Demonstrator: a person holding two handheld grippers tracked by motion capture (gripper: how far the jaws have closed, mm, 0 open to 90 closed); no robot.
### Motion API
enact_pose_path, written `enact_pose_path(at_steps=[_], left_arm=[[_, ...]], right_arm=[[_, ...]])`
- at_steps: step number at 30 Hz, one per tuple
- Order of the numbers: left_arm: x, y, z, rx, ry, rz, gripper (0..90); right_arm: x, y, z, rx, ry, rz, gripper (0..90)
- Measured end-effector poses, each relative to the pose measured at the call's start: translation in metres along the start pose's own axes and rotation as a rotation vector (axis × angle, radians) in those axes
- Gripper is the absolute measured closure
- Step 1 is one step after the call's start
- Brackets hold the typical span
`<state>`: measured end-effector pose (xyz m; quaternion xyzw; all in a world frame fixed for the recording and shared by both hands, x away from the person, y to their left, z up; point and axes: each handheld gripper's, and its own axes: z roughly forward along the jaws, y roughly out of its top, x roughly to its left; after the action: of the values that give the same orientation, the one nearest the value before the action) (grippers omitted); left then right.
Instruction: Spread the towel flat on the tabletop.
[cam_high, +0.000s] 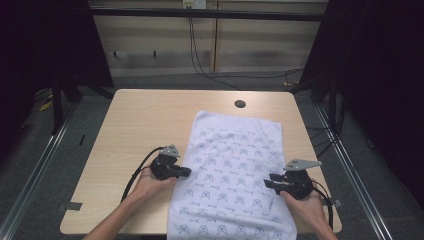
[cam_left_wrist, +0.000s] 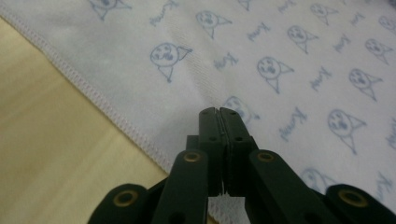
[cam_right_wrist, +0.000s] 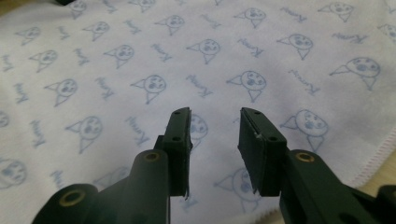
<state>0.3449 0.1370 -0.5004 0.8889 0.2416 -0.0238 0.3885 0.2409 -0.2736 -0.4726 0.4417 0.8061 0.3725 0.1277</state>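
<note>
Pale wood-grain surface (cam_high: 130, 130) carries the work, with dark curtains to either side and cables trailing down a panelled wall behind. At the left tongs (cam_left_wrist: 218, 112) the jaws are clenched flat against each other with nothing between them, their tips poised over the towel (cam_high: 235, 165) just inside its stitched left hem (cam_left_wrist: 93, 93). The right tongs (cam_right_wrist: 215, 119) stand released, jaws apart with a clear gap and no cloth in it, aimed across the printed field near the right hem (cam_right_wrist: 378, 151).

Spread flat, the towel lies lengthwise across the right half of the surface, its near end hanging over the edge toward the person. It is white, printed all over with small blue cartoon faces and script words, and edged with a neat overlock seam. It looks light, limp and thin; it will likely sag and drape once lifted, with no stiffness to help. The hems or corners look like the best places to pinch, since the flat middle offers nothing to bite.
</note>
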Motion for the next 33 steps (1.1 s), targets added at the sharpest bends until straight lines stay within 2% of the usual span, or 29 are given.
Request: enact_pose_path(at_steps=[2,4,6,7,9,11,13,15,18,19,22,23,25,26,28,29,32,33], left_arm=[[-0.009,-0.010,-0.011,0.029,0.008,0.014,89.8],[-0.016,-0.022,-0.020,0.020,0.000,0.007,89.8],[-0.024,-0.037,-0.030,0.005,-0.008,-0.018,89.8],[-0.028,-0.040,-0.034,0.014,0.001,-0.007,89.7],[-0.032,-0.043,-0.036,0.011,0.021,-0.003,89.1],[-0.033,-0.043,-0.036,0.008,0.023,-0.006,86.7],[-0.033,-0.044,-0.036,0.001,0.006,-0.015,84.6],[-0.032,-0.046,-0.036,-0.009,-0.012,-0.023,81.5],[-0.038,-0.049,-0.038,0.004,-0.036,-0.007,86.1],[-0.043,-0.050,-0.038,0.016,-0.023,0.013,86.7],[-0.057,-0.052,-0.041,0.053,-0.027,0.053,89.5],[-0.061,-0.054,-0.043,0.066,-0.044,0.068,90.0],[-0.067,-0.059,-0.045,0.069,-0.084,0.066,90.0],[-0.067,-0.060,-0.046,0.072,-0.087,0.074,90.0],[-0.066,-0.062,-0.050,0.046,-0.108,0.038,90.0],[-0.063,-0.062,-0.052,0.021,-0.099,0.021,83.5],[-0.047,-0.053,-0.055,-0.031,-0.063,-0.015,78.5],[-0.039,-0.047,-0.054,-0.054,-0.042,-0.041,77.3]], right_arm=[[-0.002,0.000,0.007,0.007,0.011,0.009,64.5],[-0.001,0.000,0.009,0.020,0.014,0.006,64.0],[0.002,-0.003,0.009,0.035,0.024,-0.006,63.3],[0.003,-0.005,0.010,0.046,0.020,-0.016,63.4],[0.004,-0.010,0.013,0.082,0.012,-0.028,62.8],[0.006,-0.015,0.016,0.094,0.001,-0.028,59.7],[0.013,-0.017,0.012,0.113,-0.028,-0.065,62.1],[0.018,-0.021,0.009,0.112,-0.035,-0.075,69.6],[0.021,-0.027,0.002,0.117,0.004,-0.055,81.9],[0.023,-0.029,0.000,0.130,0.018,-0.047,84.5],[0.035,-0.034,-0.008,0.169,0.066,-0.065,87.0],[0.038,-0.035,-0.009,0.176,0.076,-0.070,87.4],[0.047,-0.040,-0.014,0.193,0.100,-0.090,87.6],[0.051,-0.043,-0.017,0.206,0.119,-0.090,87.6],[0.055,-0.046,-0.021,0.202,0.127,-0.093,84.9],[0.055,-0.046,-0.021,0.188,0.135,-0.088,78.5],[0.042,-0.037,-0.023,0.093,0.131,-0.061,72.0],[0.038,-0.033,-0.021,0.071,0.118,-0.053,71.0]])
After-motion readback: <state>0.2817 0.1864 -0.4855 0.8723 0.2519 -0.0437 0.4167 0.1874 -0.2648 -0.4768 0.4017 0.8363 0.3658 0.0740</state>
